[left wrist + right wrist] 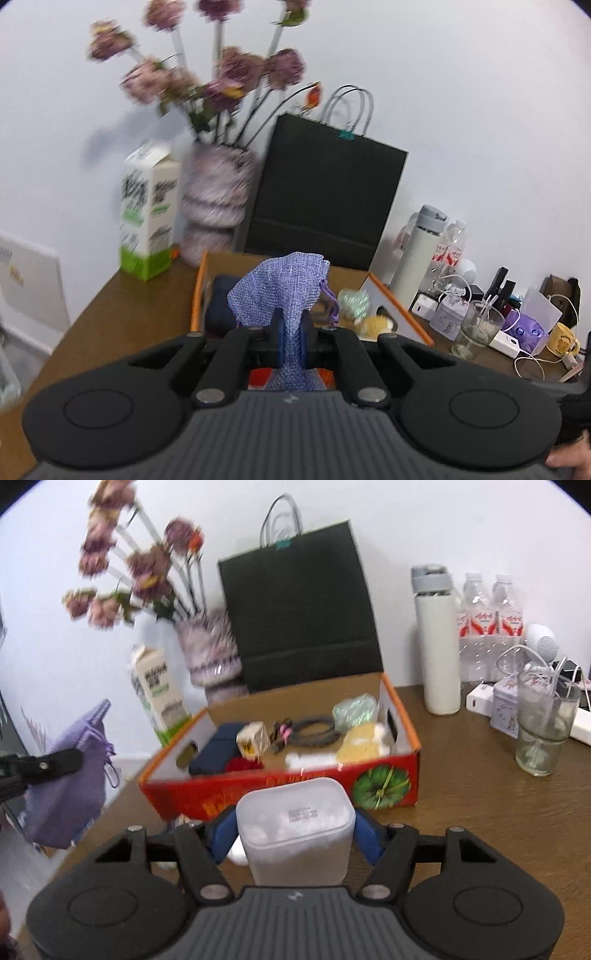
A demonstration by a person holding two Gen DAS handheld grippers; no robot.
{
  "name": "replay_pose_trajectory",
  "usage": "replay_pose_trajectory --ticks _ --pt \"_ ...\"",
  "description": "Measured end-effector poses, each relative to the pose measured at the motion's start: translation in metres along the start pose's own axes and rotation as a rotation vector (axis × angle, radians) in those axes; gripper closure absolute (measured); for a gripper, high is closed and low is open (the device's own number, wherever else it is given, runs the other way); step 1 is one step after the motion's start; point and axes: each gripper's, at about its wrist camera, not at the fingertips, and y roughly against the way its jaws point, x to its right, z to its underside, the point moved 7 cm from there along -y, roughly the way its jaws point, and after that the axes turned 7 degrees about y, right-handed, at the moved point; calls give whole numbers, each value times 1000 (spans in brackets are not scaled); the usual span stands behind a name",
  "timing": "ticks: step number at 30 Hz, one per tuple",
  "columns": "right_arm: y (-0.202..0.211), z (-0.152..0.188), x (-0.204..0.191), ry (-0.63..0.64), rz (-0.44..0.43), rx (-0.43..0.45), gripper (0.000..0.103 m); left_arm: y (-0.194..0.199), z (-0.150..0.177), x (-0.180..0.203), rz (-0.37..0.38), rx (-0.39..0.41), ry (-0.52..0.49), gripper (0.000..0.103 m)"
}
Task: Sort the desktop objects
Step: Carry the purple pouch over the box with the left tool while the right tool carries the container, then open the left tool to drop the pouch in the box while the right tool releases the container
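Above the bench (pixel 461 812), each hand-held gripper gripped something: left (pixel 291 332) a pouch (pixel 284 291), right (pixel 293 834) a plastic tub (pixel 295 834). Limp pouch fabric could snag the box (pixel 369 782) rim.

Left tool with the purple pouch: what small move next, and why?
Probably carry the left tool forward over the open cardboard box, then release. It is shut on the purple mesh pouch, which hangs clear of the desk, and the box already holds sorted items. The right tool grips a translucent container, which can follow.
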Motion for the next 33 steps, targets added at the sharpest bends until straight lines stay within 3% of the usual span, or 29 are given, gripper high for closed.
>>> replay_pose_trajectory --ticks 4,7,10,12,14,15,16,18,23,27,30,33 --pt "-7 -59 1 23 0 72 38 -48 -42 20 -14 -34 -47 95" --pt "-40 -107 -3 65 51 78 38 -97 -56 29 -50 -77 -49 95" --pt "-99 -131 -6 103 90 -19 38 -162 -41 29 -76 -166 -32 91" --pt "-137 -131 -5 127 98 -123 38 -202 -20 21 -141 -257 -45 87" --pt "-167 -125 5 113 115 -207 38 -221 -5 10 -140 -306 -40 78" --pt "-177 -123 10 104 117 -224 38 -223 -2 6 -117 -318 -21 67" --pt "-182 -123 12 101 104 -218 37 -221 -1 3 -71 -319 -7 42" --pt "-188 -123 9 110 100 -221 37 -213 -2 2 -11 -292 -14 21" --pt "-199 -121 -7 76 55 -227 38 -204 -13 -7 -123 -253 -151 21" --pt "-204 -105 -11 176 151 -266 38 -198 -3 -17 -229 -254 -255 21" --pt "-199 -91 -7 213 176 -273 38 -185 -3 -23 -264 -234 -247 21" --pt "-192 -86 3 143 165 -307 36 -174 -6 -32 -280 -261 -175 21"
